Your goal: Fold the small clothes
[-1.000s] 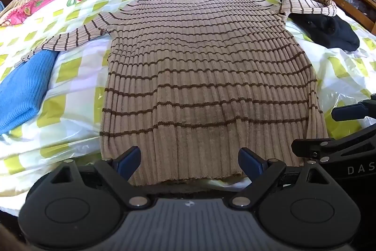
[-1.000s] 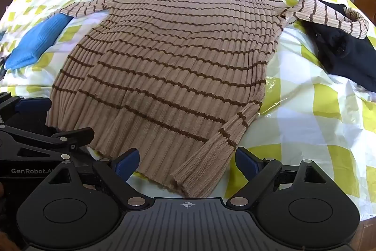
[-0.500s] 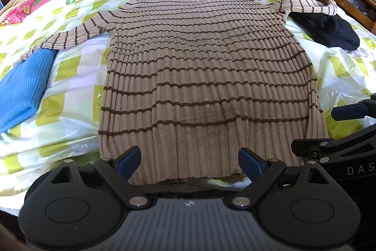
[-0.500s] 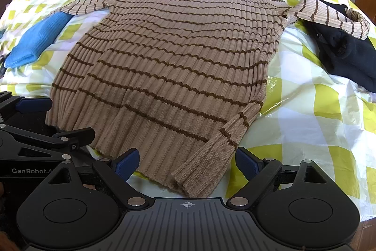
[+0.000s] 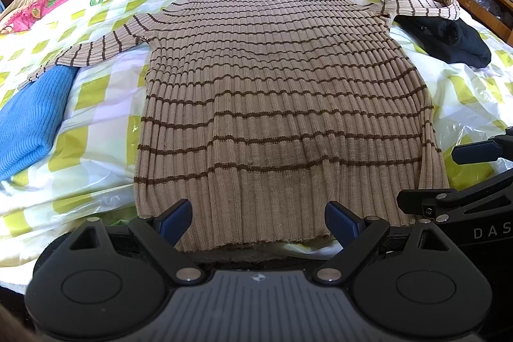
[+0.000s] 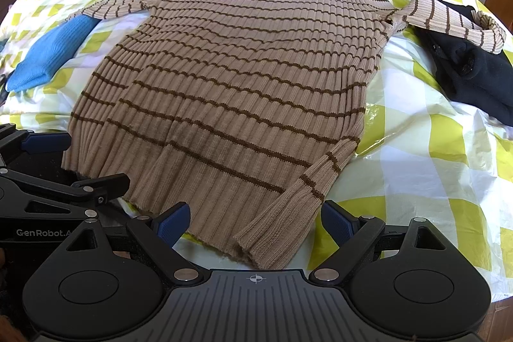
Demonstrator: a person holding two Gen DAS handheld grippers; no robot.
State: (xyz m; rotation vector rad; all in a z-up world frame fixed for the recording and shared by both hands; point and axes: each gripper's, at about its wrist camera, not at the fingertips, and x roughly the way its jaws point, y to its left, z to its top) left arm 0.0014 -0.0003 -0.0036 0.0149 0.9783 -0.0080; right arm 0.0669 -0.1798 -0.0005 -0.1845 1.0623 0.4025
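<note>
Nothing has shifted over the last second: my left gripper (image 5: 258, 221) and right gripper (image 6: 255, 221), jaws released, still hover at the sweater (image 5: 275, 104) hem; folding hasn't begun.

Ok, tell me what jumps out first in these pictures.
A tan striped sweater lies flat across the bed, filling the middle. A blue knit sits at its left, a black garment under its right sleeve. Both grippers, left and right, hang open at the hem.

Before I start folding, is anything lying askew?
Yes: the striped sweater lies flat, but its right sleeve is draped over the black garment, and its left sleeve's cuff rests on the blue knit.
</note>
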